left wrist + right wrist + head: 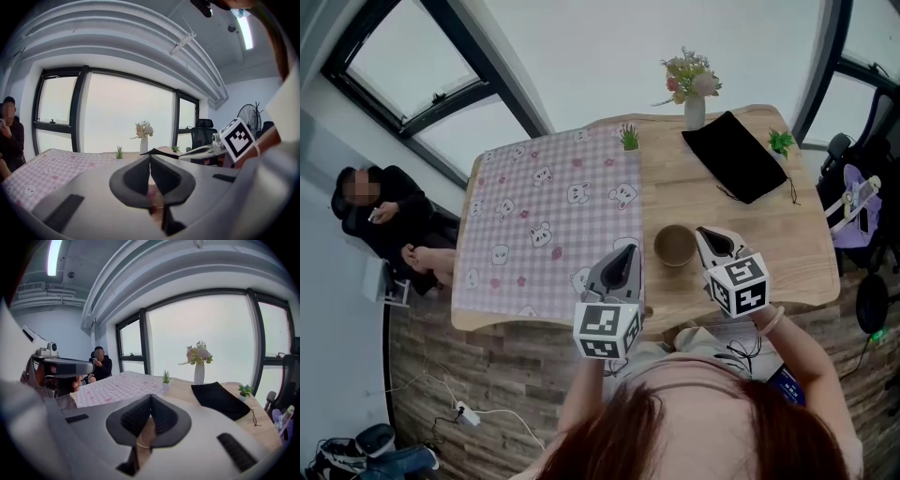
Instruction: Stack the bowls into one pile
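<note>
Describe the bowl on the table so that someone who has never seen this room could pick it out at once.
Find the wooden table, half covered by a pink checked cloth. On the bare wood, close to the table's near edge, sits the tan bowl. It is the only round, open vessel there: the black pouch is flat, the flower vase tall.
</note>
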`<state>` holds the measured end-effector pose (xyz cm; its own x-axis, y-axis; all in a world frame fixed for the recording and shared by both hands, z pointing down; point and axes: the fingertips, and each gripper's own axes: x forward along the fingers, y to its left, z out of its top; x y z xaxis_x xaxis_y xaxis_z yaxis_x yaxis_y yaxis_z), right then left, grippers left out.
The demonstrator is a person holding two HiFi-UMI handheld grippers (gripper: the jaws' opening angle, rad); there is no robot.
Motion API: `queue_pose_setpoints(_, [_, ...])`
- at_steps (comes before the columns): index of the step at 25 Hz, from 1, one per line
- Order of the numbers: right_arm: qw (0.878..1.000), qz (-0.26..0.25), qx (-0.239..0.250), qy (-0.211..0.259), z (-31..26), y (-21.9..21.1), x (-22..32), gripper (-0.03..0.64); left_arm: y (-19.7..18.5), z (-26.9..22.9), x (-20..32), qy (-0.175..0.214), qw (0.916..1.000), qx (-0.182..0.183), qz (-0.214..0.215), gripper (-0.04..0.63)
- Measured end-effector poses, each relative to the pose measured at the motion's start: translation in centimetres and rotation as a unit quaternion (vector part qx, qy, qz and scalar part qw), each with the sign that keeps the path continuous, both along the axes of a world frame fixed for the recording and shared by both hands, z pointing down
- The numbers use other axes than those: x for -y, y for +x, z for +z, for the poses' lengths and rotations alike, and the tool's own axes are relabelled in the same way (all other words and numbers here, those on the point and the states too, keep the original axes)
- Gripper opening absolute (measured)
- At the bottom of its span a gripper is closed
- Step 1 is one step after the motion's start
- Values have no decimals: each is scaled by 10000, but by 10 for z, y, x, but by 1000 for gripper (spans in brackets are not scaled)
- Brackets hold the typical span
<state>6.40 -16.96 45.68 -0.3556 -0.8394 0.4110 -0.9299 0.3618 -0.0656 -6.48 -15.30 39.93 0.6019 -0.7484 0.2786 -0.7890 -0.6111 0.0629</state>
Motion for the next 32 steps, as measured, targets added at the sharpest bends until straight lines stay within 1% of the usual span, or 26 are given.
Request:
queue_pose_setpoints(5, [9996,-88,-66,254,-18,-4,-11,0,5,-9,-2,132,9999,-6,92,11])
queue_pose_setpoints(13, [9968,-211,-335,700,-45,-10,-30,0,8,-23,-7,273,9994,-40,193,11])
queue_pose_setpoints(19, [9960,-138,-182,862,-56,-8,-36,0,8,-29,-8,303,9993,-150,179,11])
queue_pose_setpoints(32, [9935,-100,-252,1103,-68,-7,-45,0,7,-26,-9,260,9993,-166,187,11])
